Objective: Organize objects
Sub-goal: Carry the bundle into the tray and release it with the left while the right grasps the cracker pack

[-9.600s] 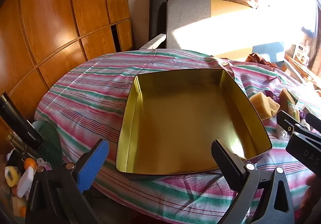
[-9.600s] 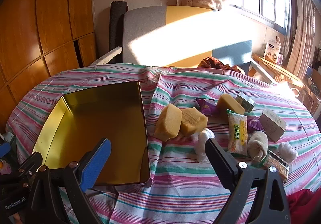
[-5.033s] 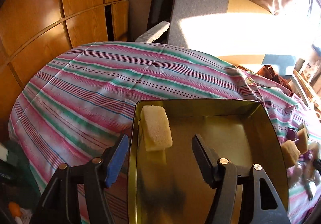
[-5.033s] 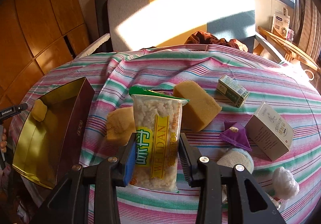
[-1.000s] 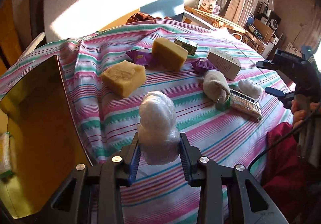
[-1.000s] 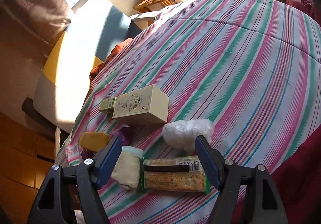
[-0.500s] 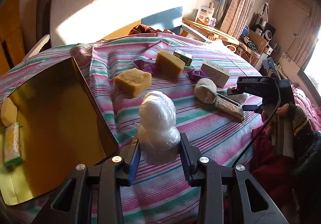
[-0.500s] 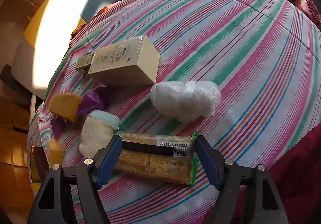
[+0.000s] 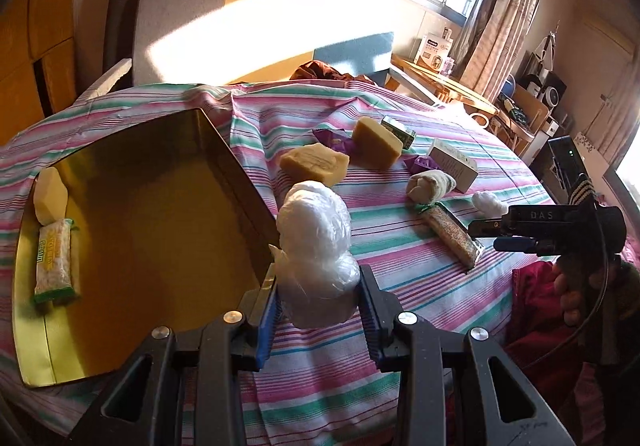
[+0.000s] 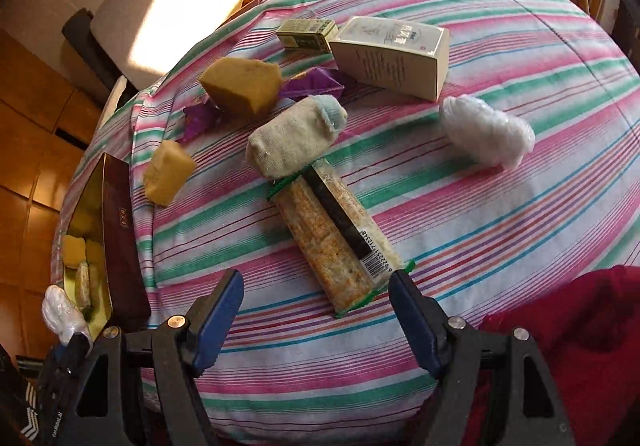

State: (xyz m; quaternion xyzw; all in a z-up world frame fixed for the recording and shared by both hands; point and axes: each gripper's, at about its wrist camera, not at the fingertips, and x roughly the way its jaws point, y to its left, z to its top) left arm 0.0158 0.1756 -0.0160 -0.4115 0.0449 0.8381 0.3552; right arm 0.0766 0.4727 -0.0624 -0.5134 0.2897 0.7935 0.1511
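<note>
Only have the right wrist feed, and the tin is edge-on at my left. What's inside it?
Observer: The left wrist view shows a yellow sponge in the far left corner of the tin, with a snack packet right beside it. The rest of the floor is bare.
Operator: Is the left gripper actually gripping that white bundle?
Observer: Yes. The left gripper is shut on the plastic-wrapped bundle, with pads pressing both sides, close to the tin's right wall.
Operator: Right gripper versus the cracker packet?
Observer: Side-on, the right gripper is open with its fingertips at the near end of the cracker packet. I cannot tell if they touch.
</note>
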